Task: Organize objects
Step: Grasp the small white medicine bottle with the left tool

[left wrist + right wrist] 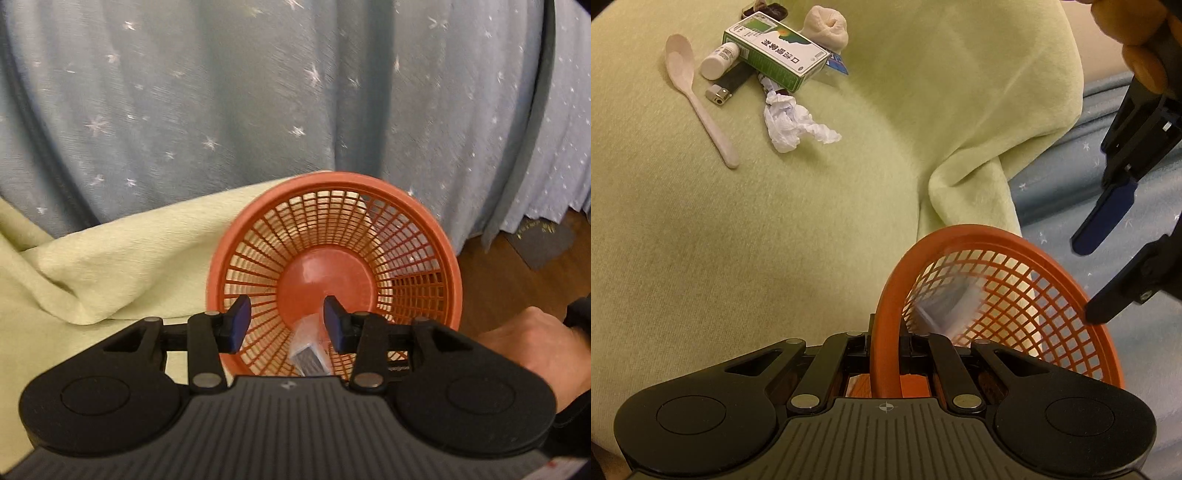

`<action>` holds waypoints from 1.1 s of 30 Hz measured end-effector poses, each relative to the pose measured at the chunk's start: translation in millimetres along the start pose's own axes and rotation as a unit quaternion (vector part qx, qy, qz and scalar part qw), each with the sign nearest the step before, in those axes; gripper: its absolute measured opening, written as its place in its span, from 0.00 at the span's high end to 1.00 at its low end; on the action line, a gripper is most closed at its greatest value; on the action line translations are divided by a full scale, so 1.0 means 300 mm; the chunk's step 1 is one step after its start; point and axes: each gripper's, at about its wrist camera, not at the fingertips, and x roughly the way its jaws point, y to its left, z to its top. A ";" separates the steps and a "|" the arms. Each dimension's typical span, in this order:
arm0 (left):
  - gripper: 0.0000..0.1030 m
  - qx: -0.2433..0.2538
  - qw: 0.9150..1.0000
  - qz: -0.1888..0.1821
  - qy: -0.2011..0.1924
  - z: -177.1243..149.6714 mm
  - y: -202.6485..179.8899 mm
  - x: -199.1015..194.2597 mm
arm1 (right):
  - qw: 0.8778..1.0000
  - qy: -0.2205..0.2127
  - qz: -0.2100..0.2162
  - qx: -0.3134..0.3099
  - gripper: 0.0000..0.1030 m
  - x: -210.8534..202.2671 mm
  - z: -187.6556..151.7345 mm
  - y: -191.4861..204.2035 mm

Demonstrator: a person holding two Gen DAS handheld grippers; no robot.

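Observation:
An orange mesh basket sits tilted at the edge of a light green blanket. My left gripper hovers open over it. A small clear packet with a dark insert lies inside the basket below the blue pads, which do not touch it. My right gripper is shut on the basket rim. In the right wrist view the packet is a blur against the mesh, and the left gripper hangs above the basket's far side.
On the blanket at the far left lie a pale spoon, a white bottle, a green box, a lighter, crumpled tissue and a beige bundle. Blue starred cloth hangs behind; wooden floor at right.

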 end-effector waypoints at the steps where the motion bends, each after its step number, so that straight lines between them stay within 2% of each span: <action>1: 0.63 -0.006 1.000 0.009 0.000 -0.012 0.003 -0.010 | 1.000 0.000 -0.001 0.001 0.99 0.000 -0.001 0.000; 4: 0.61 -0.047 0.998 0.044 0.000 -0.090 0.054 -0.087 | 1.000 0.001 -0.004 0.009 0.99 -0.003 -0.006 -0.007; 7: 0.60 -0.088 0.992 0.084 0.009 -0.202 0.118 -0.158 | 1.000 0.001 -0.003 0.013 0.99 -0.008 -0.008 -0.014; 11: 0.60 -0.139 0.981 0.127 0.043 -0.395 0.198 -0.225 | 1.000 0.002 -0.004 0.016 0.99 -0.010 -0.007 -0.017; 15: 0.58 -0.165 0.971 0.155 0.082 -0.600 0.209 -0.250 | 1.000 0.001 -0.003 0.016 0.99 -0.009 -0.007 -0.016; 19: 0.55 -0.188 0.962 0.165 0.109 -0.769 0.192 -0.245 | 1.000 0.002 -0.003 0.014 0.99 -0.010 -0.008 -0.018; 21: 0.55 -0.212 0.955 0.171 0.120 -0.826 0.187 -0.230 | 1.000 0.002 -0.003 0.014 0.99 -0.011 -0.008 -0.018; 23: 0.54 -0.222 0.952 0.173 0.118 -0.869 0.174 -0.216 | 1.000 0.003 -0.003 0.016 0.99 -0.009 -0.006 -0.022; 29: 0.54 -0.240 0.950 0.156 0.126 -0.933 0.190 -0.143 | 1.000 0.004 -0.005 0.013 0.99 -0.006 -0.007 -0.027; 33: 0.51 -0.244 0.948 0.159 0.126 -0.948 0.210 -0.115 | 1.000 0.005 -0.005 0.014 0.99 -0.002 -0.004 -0.031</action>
